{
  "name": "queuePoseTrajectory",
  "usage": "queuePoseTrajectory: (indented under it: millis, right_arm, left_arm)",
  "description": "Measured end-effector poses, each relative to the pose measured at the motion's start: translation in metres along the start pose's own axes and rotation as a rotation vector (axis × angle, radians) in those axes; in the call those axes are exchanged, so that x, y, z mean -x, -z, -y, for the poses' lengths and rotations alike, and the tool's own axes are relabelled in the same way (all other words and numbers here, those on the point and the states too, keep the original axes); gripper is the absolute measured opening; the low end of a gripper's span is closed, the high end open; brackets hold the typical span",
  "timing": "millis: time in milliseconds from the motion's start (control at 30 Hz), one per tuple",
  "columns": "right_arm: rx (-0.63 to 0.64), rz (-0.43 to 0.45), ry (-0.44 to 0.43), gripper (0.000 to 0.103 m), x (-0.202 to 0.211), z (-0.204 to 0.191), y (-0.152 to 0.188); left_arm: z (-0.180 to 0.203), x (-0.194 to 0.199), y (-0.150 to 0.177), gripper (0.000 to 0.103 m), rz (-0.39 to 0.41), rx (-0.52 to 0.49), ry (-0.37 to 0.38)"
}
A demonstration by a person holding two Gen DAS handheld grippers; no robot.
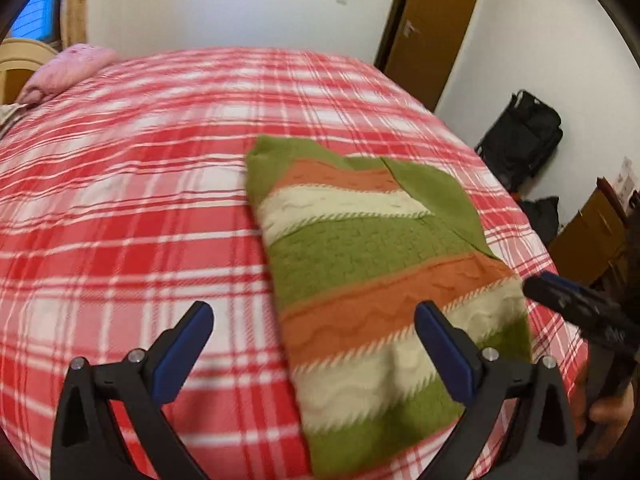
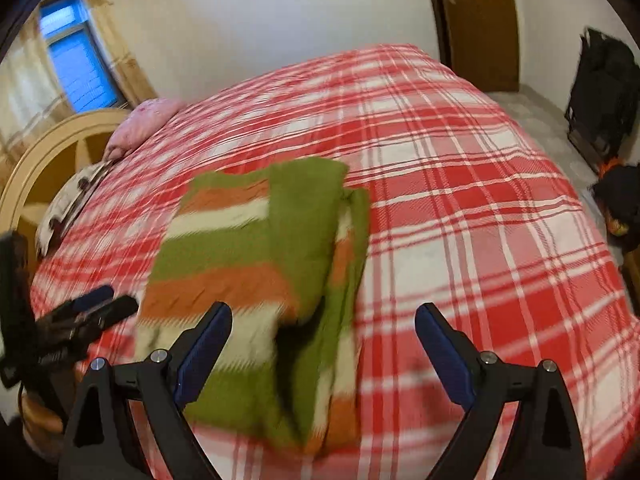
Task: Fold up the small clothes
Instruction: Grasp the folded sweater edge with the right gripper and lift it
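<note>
A small knitted sweater (image 1: pixel 360 264) striped green, orange and cream lies on the red plaid bed cover (image 1: pixel 120 200), with a green sleeve folded across it. My left gripper (image 1: pixel 314 312) is open and empty, above the sweater's near left edge. My right gripper (image 2: pixel 323 314) is open and empty, above the sweater's (image 2: pixel 256 248) near right edge. The right gripper also shows in the left wrist view (image 1: pixel 568 300) beside the sweater's right edge. The left gripper also shows in the right wrist view (image 2: pixel 108 304) at the sweater's left edge.
A pink pillow (image 1: pixel 64 68) lies at the bed's head by a wooden headboard (image 2: pixel 48 160). A brown door (image 1: pixel 432 28) stands beyond the bed. Black bags (image 1: pixel 520 136) sit on the floor at the right, near a wooden cabinet (image 1: pixel 588 232).
</note>
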State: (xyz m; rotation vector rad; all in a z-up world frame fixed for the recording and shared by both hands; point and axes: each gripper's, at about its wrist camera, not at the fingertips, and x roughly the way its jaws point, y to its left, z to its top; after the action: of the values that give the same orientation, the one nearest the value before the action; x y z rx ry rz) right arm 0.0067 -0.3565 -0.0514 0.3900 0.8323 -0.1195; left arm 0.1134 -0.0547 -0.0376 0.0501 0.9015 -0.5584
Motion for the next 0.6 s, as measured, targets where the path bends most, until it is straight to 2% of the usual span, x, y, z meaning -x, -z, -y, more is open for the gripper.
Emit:
queuePoseTrajectory:
  millis: [100, 167, 200, 233, 300, 367, 533, 600]
  right_arm:
    - [-0.067, -0.029, -0.050, 0.093, -0.028, 0.008, -0.005]
    - [-0.074, -0.052, -0.074, 0.093, -0.045, 0.006, -0.003]
    - [-0.080, -0.060, -0.077, 0.093, -0.051, 0.005, -0.001]
    - [-0.079, -0.039, -0.069, 0.093, -0.052, 0.004, 0.002]
    - [-0.058, -0.013, -0.059, 0.093, -0.052, -0.001, 0.005]
    - [-0.020, -0.013, -0.045, 0.093, -0.052, -0.005, 0.006]
    - [-0.075, -0.010, -0.086, 0.093, -0.057, 0.005, -0.001]
    - [-0.044, -0.015, -0.078, 0.093, -0.062, 0.000, -0.003]
  left_arm:
    - [0.004, -0.018, -0.008, 0.102, -0.017, -0.007, 0.023]
    - [0.003, -0.030, -0.010, 0.102, -0.052, 0.035, 0.059]
    - [-0.001, -0.038, -0.009, 0.101, -0.076, 0.091, 0.104]
    - [-0.006, -0.047, -0.007, 0.095, -0.099, 0.150, 0.143]
    - [-0.010, -0.058, -0.002, 0.090, -0.125, 0.229, 0.181]
    - [-0.012, -0.057, 0.002, 0.088, -0.091, 0.255, 0.182]
    - [-0.008, -0.056, 0.004, 0.088, -0.087, 0.256, 0.181]
    - [-0.008, -0.058, 0.004, 0.088, -0.084, 0.265, 0.181]
